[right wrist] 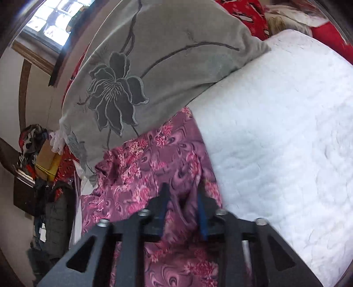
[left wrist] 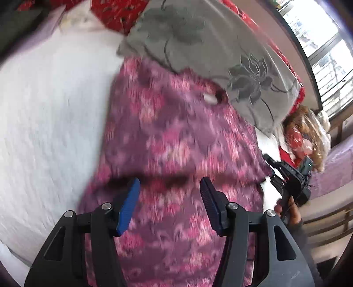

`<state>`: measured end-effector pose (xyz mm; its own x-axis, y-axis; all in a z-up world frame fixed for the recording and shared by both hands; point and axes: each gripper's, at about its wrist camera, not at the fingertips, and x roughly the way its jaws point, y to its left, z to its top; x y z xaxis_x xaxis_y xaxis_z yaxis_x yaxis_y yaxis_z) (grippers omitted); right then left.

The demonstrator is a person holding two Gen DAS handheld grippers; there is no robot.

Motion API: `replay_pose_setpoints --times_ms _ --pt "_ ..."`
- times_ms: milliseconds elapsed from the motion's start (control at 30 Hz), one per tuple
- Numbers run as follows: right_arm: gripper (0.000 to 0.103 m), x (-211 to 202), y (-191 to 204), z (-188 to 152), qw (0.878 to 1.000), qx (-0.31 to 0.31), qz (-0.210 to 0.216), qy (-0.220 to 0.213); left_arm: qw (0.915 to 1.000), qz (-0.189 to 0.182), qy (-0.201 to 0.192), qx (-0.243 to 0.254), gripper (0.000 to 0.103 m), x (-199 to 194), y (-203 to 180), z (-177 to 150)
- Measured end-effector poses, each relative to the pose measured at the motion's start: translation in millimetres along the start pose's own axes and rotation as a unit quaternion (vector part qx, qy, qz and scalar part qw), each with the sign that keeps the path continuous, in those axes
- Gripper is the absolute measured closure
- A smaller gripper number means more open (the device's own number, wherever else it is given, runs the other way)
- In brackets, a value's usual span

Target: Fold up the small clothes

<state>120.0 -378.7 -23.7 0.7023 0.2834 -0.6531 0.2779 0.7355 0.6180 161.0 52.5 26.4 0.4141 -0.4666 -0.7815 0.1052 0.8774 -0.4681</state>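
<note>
A purple garment with pink flowers (left wrist: 176, 141) lies on a white quilted bed (left wrist: 48, 114), its far end under a grey flowered pillow (left wrist: 211, 50). My left gripper (left wrist: 169, 185) hovers open just above the garment's near part, holding nothing. My right gripper (right wrist: 183, 194) is partly closed, with a fold of the same garment (right wrist: 154, 163) between its fingers; it also shows at the right in the left wrist view (left wrist: 286, 176), by the garment's right edge. The left view is blurred.
The grey pillow (right wrist: 136, 72) overlaps the garment's far end. Red patterned cloth (left wrist: 119, 13) lies behind it. The white bed (right wrist: 275, 132) spreads to the right. Clutter and boxes (right wrist: 44, 159) stand beside the bed. A window (left wrist: 326, 50) is at far right.
</note>
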Motion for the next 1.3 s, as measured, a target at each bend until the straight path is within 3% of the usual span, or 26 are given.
replay_pose_setpoints --times_ms 133,167,200,267,333,367,433,567,600,667,767,833,967,1033,1100,1200,1267,1300 --pt "0.068 17.7 0.2 7.9 1.000 0.016 0.001 0.011 0.9989 0.046 0.001 0.004 0.048 18.7 -3.5 25.9" --pt "0.077 23.7 1.3 9.5 1.000 0.015 -0.002 0.022 0.9976 0.067 0.010 0.013 0.048 28.6 -3.1 31.7" --pt "0.099 26.7 7.4 12.2 1.000 -0.004 -0.009 0.028 0.9960 0.087 0.016 0.017 0.048 35.0 1.4 33.8" --pt "0.099 18.1 20.4 18.9 0.999 -0.039 0.000 0.006 0.9897 0.138 0.030 0.025 0.048 53.3 6.8 36.7" --pt "0.099 -1.7 26.2 29.5 0.998 -0.039 0.028 -0.044 0.9835 0.172 0.051 0.024 0.047 68.8 17.5 30.9" --pt "0.099 -11.1 23.3 36.2 0.996 -0.029 0.031 -0.073 0.9831 0.173 0.056 0.023 0.045 75.6 22.0 28.2" --pt "0.099 -9.9 14.8 42.2 0.996 -0.022 0.005 -0.081 0.9841 0.171 0.035 0.034 0.045 72.5 21.2 23.7" --pt "0.096 33.7 -8.8 33.8 0.995 -0.033 -0.086 0.029 0.9829 0.172 0.049 0.044 0.046 64.2 19.2 21.8" --pt "0.088 29.3 -5.9 31.4 0.994 -0.048 -0.094 0.022 0.9847 0.162 0.052 0.038 0.046 58.3 19.4 20.9" --pt "0.087 8.6 5.5 31.4 0.992 -0.071 -0.108 -0.010 0.9890 0.136 0.044 0.036 0.046 45.2 14.7 16.9" --pt "0.087 -24.7 21.7 26.6 0.993 -0.100 -0.040 -0.045 0.9916 0.115 0.030 0.051 0.045 40.6 -1.3 7.8" --pt "0.084 -24.8 26.7 17.1 0.993 -0.114 -0.005 -0.018 0.9883 0.130 0.046 0.065 0.045 55.9 -7.7 -1.0" --pt "0.082 17.0 13.0 -12.0 0.986 -0.124 -0.057 0.096 0.9813 0.165 0.046 0.088 0.044 65.1 -17.5 -11.3" --pt "0.082 3.3 8.5 -14.3 0.991 -0.106 -0.043 0.072 0.9852 0.142 0.059 0.076 0.044 52.8 -19.9 -17.4" --pt "0.082 -10.2 7.5 -17.8 0.993 -0.087 -0.027 0.081 0.9886 0.120 0.060 0.068 0.044 37.7 -20.5 -27.7" --pt "0.081 -31.0 9.4 -42.6 0.987 -0.120 -0.020 0.105 0.9906 0.097 0.078 0.057 0.044 25.6 -16.4 -61.2" --pt "0.079 -34.1 7.4 -59.9 0.982 -0.137 -0.030 0.129 0.9881 0.105 0.092 0.063 0.043 31.9 -14.6 -80.4" --pt "0.078 -34.4 2.7 -73.8 0.977 -0.150 -0.049 0.147 0.9869 0.116 0.079 0.080 0.043 31.7 -18.2 -85.4"
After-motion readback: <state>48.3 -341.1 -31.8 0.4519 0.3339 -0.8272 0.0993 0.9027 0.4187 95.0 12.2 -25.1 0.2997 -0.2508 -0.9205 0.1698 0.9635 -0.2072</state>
